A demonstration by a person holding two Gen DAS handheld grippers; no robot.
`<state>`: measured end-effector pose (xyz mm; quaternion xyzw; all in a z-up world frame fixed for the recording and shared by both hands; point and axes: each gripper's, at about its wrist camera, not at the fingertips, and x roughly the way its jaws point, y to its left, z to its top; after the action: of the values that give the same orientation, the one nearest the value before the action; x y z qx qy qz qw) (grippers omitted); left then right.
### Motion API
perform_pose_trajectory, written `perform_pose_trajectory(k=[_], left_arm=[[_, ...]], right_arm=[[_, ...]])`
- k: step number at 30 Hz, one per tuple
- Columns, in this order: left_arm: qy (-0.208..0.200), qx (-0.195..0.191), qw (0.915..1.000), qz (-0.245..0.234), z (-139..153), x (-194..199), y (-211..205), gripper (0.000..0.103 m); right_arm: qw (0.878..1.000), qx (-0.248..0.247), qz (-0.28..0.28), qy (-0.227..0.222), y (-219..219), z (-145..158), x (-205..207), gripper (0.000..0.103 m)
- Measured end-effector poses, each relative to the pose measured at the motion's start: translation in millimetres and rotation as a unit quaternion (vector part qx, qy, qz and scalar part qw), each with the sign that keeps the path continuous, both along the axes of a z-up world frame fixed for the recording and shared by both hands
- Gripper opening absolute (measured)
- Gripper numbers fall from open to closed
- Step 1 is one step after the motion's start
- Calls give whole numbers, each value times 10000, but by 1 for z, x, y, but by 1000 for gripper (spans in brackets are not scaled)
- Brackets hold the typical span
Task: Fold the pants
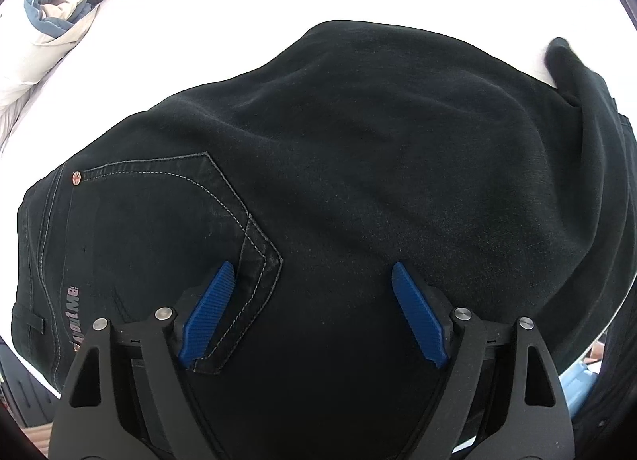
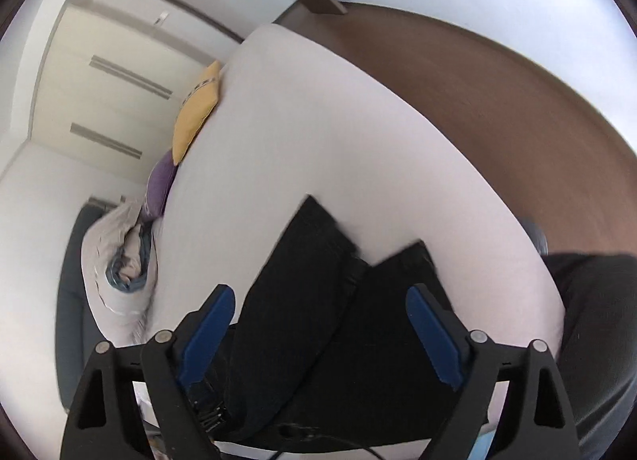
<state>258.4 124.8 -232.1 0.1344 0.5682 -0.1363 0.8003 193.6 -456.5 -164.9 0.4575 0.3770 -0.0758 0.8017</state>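
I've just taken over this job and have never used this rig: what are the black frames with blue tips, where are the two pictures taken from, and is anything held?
Each picture comes from a camera on a hand-held gripper, looking along its two blue fingers. The left gripper points down over black jeans on a white bed, near the back pocket. The right gripper looks along the bed toward a yellow pillow and a purple one. Both stand open and hold nothing.

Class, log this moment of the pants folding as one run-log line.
task: fold pants | left tongs: open above black pants | right tongs: open, empty | pants on white bed
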Motion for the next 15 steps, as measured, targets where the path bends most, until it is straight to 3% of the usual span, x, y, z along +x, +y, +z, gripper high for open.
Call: perform_pose_trajectory(k=[2,5,7,11,15], left_arm=[[7,16,10000,-10,0,-2,2,84],[39,50,10000,-30,-2,-1,-4,85],[39,74,10000,-3,1,-1,-7,85],[16,96,9999,64,1,-2,-9,85],[29,99,9999,67,1,-3,-10,86]], right_arm=[[9999,45,-34,96,-6,-20,-13,89],[9958,710,240,-524,-1,-42,-5,79],[9906,1116,427,-670,4,-58,11,79],[9803,1813,653,-433,14,-102,35,76],[9801,1874,518,-398,18,-120,51,70]])
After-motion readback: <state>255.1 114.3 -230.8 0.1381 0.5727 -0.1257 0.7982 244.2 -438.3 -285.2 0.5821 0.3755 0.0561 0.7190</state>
